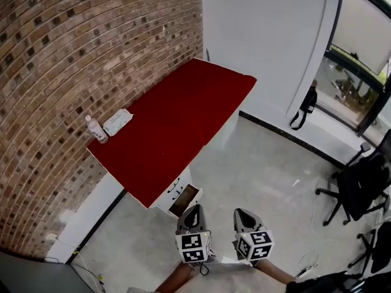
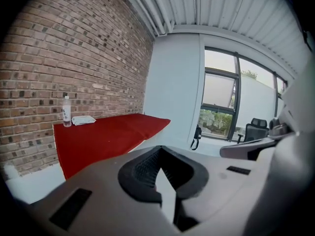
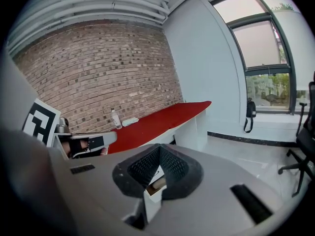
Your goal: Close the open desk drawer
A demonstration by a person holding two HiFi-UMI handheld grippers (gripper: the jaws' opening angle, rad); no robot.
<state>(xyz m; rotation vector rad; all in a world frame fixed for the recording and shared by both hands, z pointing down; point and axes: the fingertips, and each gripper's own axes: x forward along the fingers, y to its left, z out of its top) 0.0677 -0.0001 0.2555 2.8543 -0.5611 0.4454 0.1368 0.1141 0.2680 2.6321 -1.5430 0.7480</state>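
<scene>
A desk with a red top (image 1: 174, 124) stands against the brick wall. Under its near end is a white drawer unit, and its lower drawer (image 1: 184, 201) is pulled out, showing a brown inside. My left gripper (image 1: 193, 215) and right gripper (image 1: 244, 216) hover side by side over the floor just in front of that drawer, apart from it. Both are shut with nothing held. In the left gripper view the gripper (image 2: 160, 150) points at the red desk top (image 2: 106, 137). In the right gripper view a sliver of the drawer (image 3: 157, 180) shows below the gripper (image 3: 158, 149).
A clear bottle (image 1: 96, 129) and a white wipes pack (image 1: 118, 121) lie on the desk by the wall. A black bag (image 1: 305, 106) hangs at the white wall. Black office chairs (image 1: 360, 185) stand at the right near the window. Cables (image 1: 88, 273) trail at the lower left.
</scene>
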